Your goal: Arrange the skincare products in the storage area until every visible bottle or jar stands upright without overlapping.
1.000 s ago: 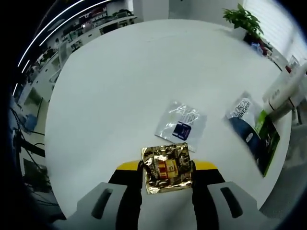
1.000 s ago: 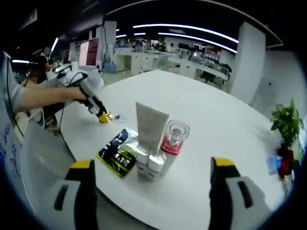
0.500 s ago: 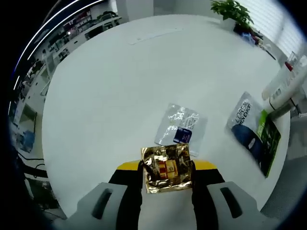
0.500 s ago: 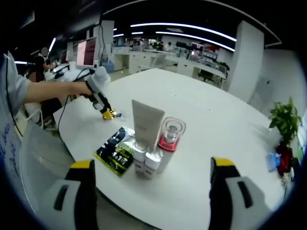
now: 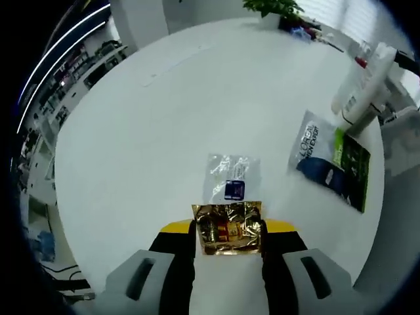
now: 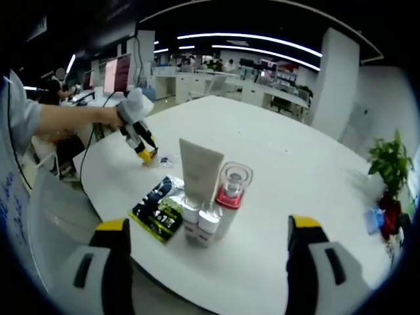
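My left gripper (image 5: pixel 228 235) is shut on a crinkled gold sachet (image 5: pixel 227 229), held just above the white round table (image 5: pixel 144 131). A clear sachet with a dark blue label (image 5: pixel 229 179) lies flat right beyond it. A dark blue and green sachet (image 5: pixel 331 160) lies further right, beside white tubes (image 5: pixel 363 84). In the right gripper view my right gripper (image 6: pixel 205 252) stands open above the table edge, facing a beige tube (image 6: pixel 198 174) standing cap down on white caps, and a clear bottle with a red collar (image 6: pixel 231 193). The left gripper (image 6: pixel 146 154) shows there with a person's arm (image 6: pixel 65 125).
A potted green plant (image 6: pixel 390 165) and a blue item (image 6: pixel 377 222) sit at the table's far right edge. Office desks and monitors (image 6: pixel 121 71) fill the background. Broad bare tabletop (image 6: pixel 308 164) lies behind the bottles.
The left gripper's camera has swung, so the clear sachet and the blue-green sachet now sit nearer and more to the left. The gold sachet stays gripped. The right gripper has held still.
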The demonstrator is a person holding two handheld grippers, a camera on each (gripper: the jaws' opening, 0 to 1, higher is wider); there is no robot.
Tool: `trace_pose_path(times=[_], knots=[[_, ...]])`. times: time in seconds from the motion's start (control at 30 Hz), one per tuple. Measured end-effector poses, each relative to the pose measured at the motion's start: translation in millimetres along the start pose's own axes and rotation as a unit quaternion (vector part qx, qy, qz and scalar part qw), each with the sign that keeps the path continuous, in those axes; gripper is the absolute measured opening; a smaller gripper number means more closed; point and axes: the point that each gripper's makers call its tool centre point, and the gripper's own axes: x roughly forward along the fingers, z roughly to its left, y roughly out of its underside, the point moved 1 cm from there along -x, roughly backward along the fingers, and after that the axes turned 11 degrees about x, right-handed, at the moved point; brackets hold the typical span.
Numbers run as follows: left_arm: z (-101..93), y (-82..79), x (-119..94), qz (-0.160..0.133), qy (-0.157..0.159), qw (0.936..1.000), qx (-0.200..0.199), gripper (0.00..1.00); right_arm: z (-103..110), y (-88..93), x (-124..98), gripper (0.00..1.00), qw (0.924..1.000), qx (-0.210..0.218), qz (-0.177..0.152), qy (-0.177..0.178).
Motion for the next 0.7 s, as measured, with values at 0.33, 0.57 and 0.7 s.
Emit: trace_pose_path(times=[0.33, 0.57, 0.7], knots=[[-40.3, -10.2, 1, 0.015, 0.07, 0.9897, 0.125, 0.36, 1, -0.6, -1, 1.0, 1.0, -0.001, -0.001, 0.0], [-60.7, -16.8, 9, 0.022, 0.105, 0.9774, 0.182, 0.36, 1, -0.5, -2, 1.0, 1.0, -0.002, 0.0, 0.002], [-68.2, -17.7, 15, 0.03, 0.117, 0.9721, 0.201, 0.36, 0, -0.3, -3, 1.0, 1.0, -0.001, 0.0, 0.003]])
